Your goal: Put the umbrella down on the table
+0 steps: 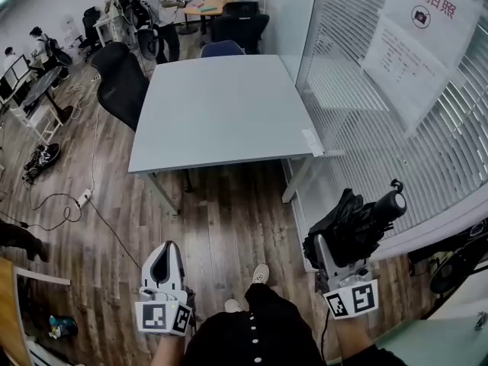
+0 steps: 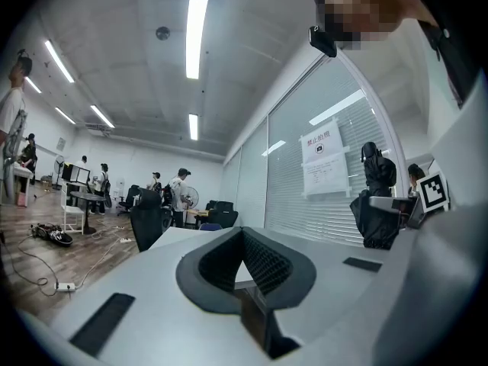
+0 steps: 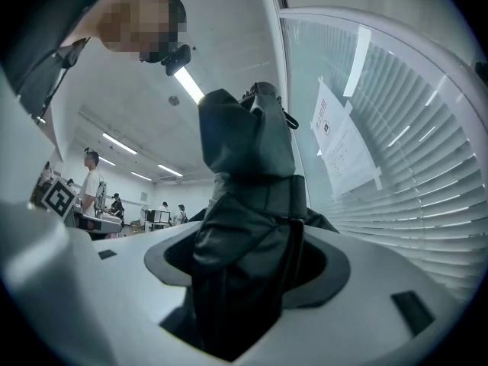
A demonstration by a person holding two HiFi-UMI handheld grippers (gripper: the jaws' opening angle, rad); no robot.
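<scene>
A folded black umbrella [image 1: 358, 221] stands upright with my right gripper [image 1: 335, 244] shut on it, near the glass wall at the lower right of the head view. In the right gripper view the umbrella [image 3: 245, 158] fills the space between the jaws of the right gripper [image 3: 252, 244], its handle end up. The light grey table [image 1: 221, 113] lies ahead, bare, some way from both grippers. My left gripper [image 1: 169, 247] hangs over the wooden floor at lower left, shut with nothing in it. The left gripper view shows the left gripper [image 2: 242, 232], the table [image 2: 171, 235] and the umbrella [image 2: 377, 204] beyond.
A black office chair [image 1: 122, 82] stands at the table's left side and a blue chair [image 1: 221, 48] at its far end. A glass wall with blinds and a posted notice [image 1: 427, 36] runs along the right. Cables and a power strip [image 1: 82, 198] lie on the floor. People [image 1: 160, 6] stand at the back.
</scene>
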